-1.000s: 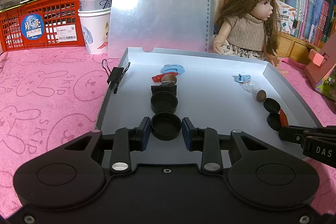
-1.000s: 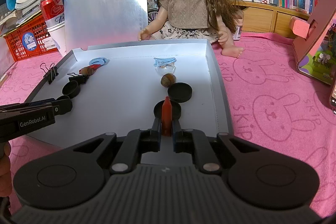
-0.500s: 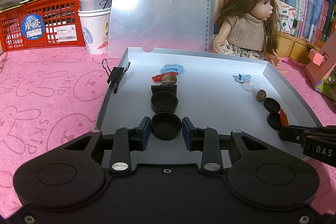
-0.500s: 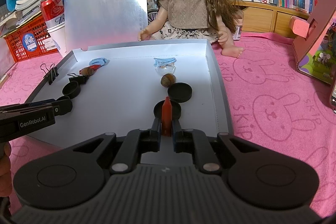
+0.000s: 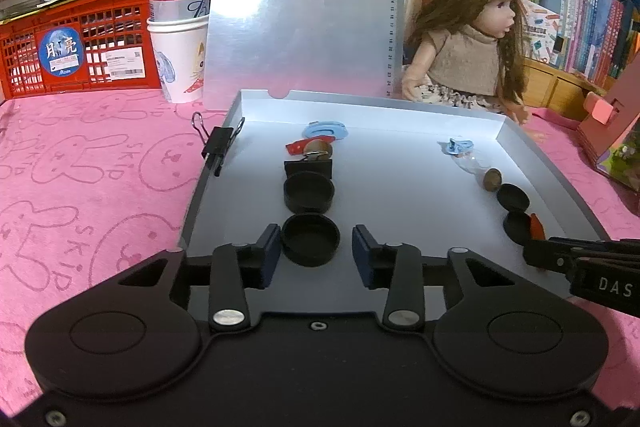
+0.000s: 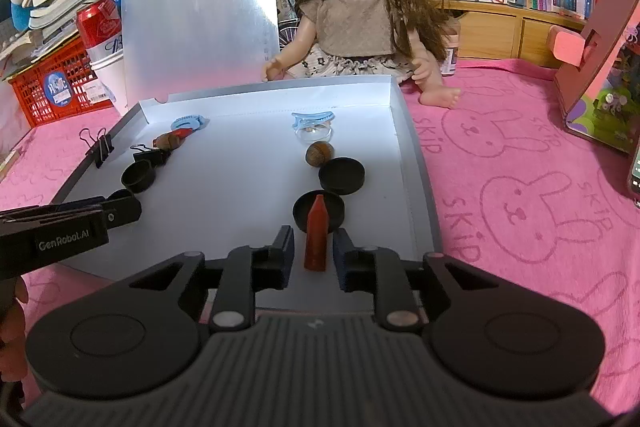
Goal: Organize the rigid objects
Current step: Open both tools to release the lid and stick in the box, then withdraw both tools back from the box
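L tongs (image 5: pixel 313 254): jaws have just been opening, now spread w/ gaps both sides of a black cap (image 5: pixel 310 239) that sits flat on the tray (image 5: pixel 400 195) between the pads, so it's let go, not gripped. R tongs (image 6: pixel 313 251): jaws also just opening, pads clear of the red crayon (image 6: pixel 316 235) between them; it lies on the tray floor, tip pointing away, overlapping the near edge of another black cap (image 6: pixel 319 211). So both pieces look released.

Outward from L: a second cap (image 5: pixel 308 191), then a black binder clip (image 5: pixel 308 167), an acorn (image 5: pixel 318 148) w/ a red bit beside it, and a blue hair clip (image 5: pixel 324 129), roughly one line down the tray's left part. Outward from R: flat black cap (image 6: pixel 342 175), acorn (image 6: pixel 319 153), clear round piece (image 6: pixel 313 135), blue hair clip (image 6: pixel 313 118), a matching line on the right part.

Progress, my read: mostly done, two near-mirrored rows laid out. Left over: maybe the binder clip (image 5: pixel 218 146) clipped on the tray's left wall, and backing both tongs out w/o nudging cap or crayon. Can't tell if more items wait off-frame.
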